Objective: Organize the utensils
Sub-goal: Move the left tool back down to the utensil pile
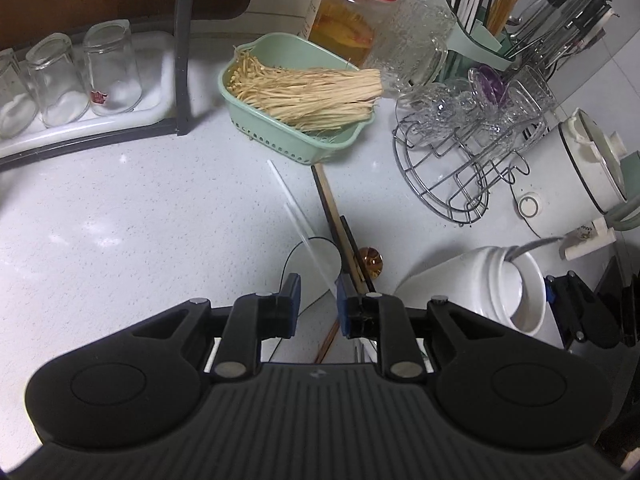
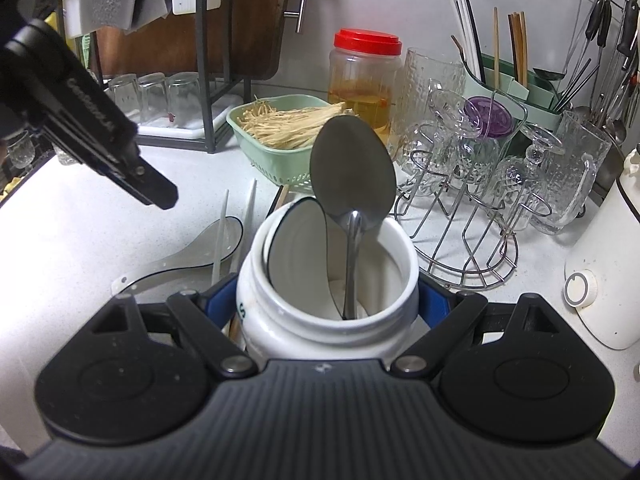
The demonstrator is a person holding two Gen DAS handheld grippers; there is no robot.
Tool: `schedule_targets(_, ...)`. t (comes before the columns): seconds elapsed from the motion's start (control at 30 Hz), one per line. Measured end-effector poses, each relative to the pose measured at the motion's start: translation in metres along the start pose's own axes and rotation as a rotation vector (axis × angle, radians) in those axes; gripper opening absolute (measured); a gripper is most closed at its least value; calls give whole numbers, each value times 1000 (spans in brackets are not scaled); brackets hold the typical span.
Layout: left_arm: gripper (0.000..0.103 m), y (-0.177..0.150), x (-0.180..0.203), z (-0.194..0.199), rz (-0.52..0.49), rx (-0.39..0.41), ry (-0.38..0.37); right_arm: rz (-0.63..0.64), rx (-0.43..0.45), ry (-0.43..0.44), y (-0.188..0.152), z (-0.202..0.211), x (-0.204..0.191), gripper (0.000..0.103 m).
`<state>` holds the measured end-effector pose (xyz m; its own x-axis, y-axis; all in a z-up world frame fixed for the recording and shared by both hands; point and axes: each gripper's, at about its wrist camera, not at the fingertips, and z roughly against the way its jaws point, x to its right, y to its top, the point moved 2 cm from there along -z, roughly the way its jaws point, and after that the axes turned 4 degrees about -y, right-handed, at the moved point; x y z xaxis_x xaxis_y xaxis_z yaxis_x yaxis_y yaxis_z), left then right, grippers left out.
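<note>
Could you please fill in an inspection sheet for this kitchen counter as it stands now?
Surface: pale speckled counter, in use.
Job's things: white jar holds a metal spoon; white chopsticks, dark chopsticks and a clear ladle lie loose.
Clutter: green basket of enoki mushrooms, red-lidded jar, wire rack of glassware.
Grippers: left claw open above the loose chopsticks; right claw shut on the white jar.
Cables: nothing seen.
Surroundings: upturned glasses on a tray, utensil holder, white appliance.
</note>
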<state>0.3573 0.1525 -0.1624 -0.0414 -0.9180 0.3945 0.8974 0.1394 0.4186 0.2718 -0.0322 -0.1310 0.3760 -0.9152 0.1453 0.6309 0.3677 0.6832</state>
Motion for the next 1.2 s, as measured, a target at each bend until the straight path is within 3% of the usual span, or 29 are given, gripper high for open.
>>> schedule_targets(0.43, 23, 14, -6, -8, -3, 6, -4, -1, -7, -11, 4, -5, 0, 92)
schedule_targets(0.6, 24, 24, -11, -17, 23, 21, -52, 0, -26, -19, 9, -8, -1, 92)
schedule_targets(0.73, 30, 36, -23, -38, 100, 20, -102, 9, -20, -13, 10, -11, -1, 92)
schedule_targets(0.93, 30, 41, -41, -70, 205, -20, -38, 15, -31, -15, 13, -14, -2, 92)
schedule_targets(1.07, 30, 39, -49, -79, 269, -30, -73, 19, -37, -10, 14, -15, -2, 92)
schedule_targets(1.17, 21, 37, -47, -85, 269, -30, -68, 29, -38, 1, 14, -15, -1, 92)
schedule_targets(1.2, 9, 35, -47, -85, 271, -23, -69, 31, -35, 4, 14, -15, 0, 92)
